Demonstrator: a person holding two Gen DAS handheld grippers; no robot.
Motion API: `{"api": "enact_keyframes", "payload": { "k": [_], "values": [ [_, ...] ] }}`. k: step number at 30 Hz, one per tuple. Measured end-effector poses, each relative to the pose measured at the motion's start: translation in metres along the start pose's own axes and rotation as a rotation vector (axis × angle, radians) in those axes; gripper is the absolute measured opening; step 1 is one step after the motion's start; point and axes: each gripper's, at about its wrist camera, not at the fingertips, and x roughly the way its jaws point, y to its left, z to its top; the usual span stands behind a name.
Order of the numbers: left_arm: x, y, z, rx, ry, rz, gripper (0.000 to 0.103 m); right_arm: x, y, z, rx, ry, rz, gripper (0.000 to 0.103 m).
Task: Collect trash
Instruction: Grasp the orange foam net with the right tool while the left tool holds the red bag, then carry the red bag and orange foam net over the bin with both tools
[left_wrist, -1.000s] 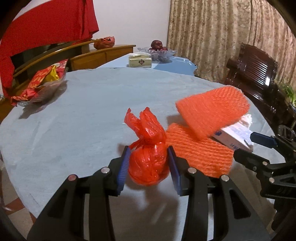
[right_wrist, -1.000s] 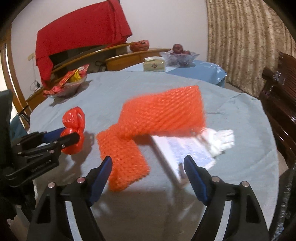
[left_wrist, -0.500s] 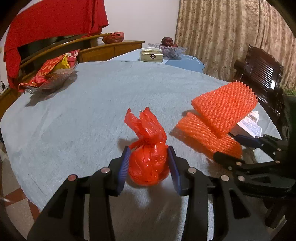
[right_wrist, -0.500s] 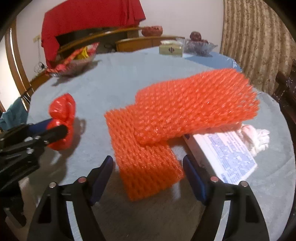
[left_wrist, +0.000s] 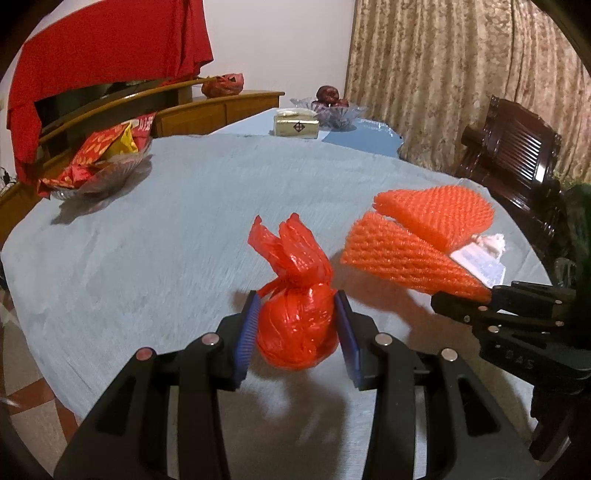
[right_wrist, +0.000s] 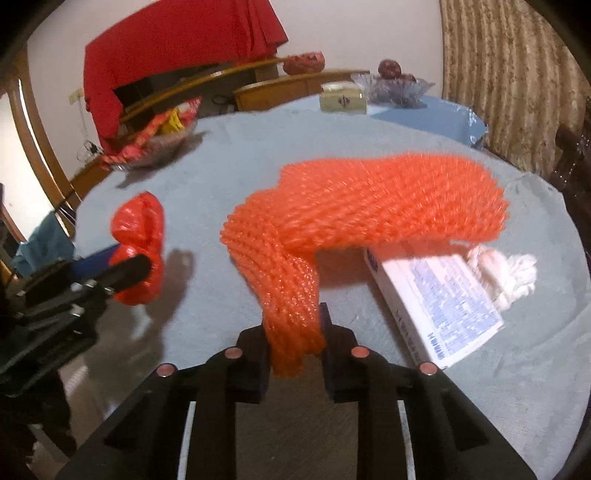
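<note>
Right hand-held gripper (right_wrist: 293, 334) now closing on one orange foam net (right_wrist: 362, 206) that earlier lay between wide jaws, left hand-held gripper (left_wrist: 297, 332) clamping one knotted red bag (left_wrist: 295, 325) (above the surface (left_wrist: 166, 229)), one white box (right_wrist: 436, 299) right of the net, one tissue wad (right_wrist: 506, 277) beyond.

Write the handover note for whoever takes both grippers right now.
Left gripper: shut on the knotted red bag, just above the table.
Right gripper: jaws closing on the near end of the orange foam net; the net's far end lies over the white box.
Crumpled white tissue lies at the box's far end.
Done: bag in hand, net being gripped.
Left: lift the net clear, then collect the box and tissue. No bin shows in either view.
</note>
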Motion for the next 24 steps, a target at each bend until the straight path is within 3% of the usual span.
{"api": "enact_keyframes", "payload": {
  "k": [12, 24],
  "values": [
    [-0.046, -0.042, 0.019, 0.045, -0.085, -0.056, 0.039, -0.079, -0.005, 0.011, 0.036, -0.134, -0.011, 0.022],
    [-0.078, -0.104, 0.028, 0.115, -0.133, -0.156, 0.039, -0.153, -0.043, -0.008, 0.099, -0.226, -0.107, 0.022]
  ]
}}
